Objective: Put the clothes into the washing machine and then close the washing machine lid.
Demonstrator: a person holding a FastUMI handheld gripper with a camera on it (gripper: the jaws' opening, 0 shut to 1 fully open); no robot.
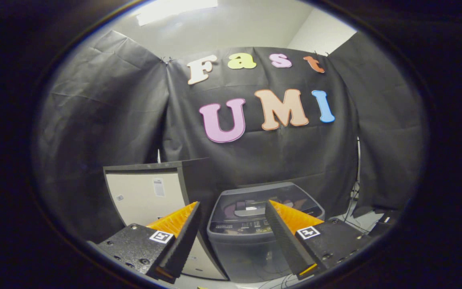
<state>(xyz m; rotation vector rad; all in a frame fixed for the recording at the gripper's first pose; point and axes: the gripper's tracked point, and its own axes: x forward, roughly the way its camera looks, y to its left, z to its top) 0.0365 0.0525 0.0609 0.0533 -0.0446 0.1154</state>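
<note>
Washing machine (255, 228) stands on the floor beyond the fingers, framed in the gap between them, its dark see-through lid (269, 200) lying down flat over the tub, a pale cabinet (146, 196) just left; gripper (231, 237) spread, holding nothing, lined up facing the machine.

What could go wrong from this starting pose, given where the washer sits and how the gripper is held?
1. The gripper is open and holds nothing, and the washing machine beyond its fingers has its lid down, so loading may stall until it is lifted.
2. The pale cabinet stands close beside the washer; a wide swing could clip it.
3. Cables trail beside the machine and could snag.
</note>
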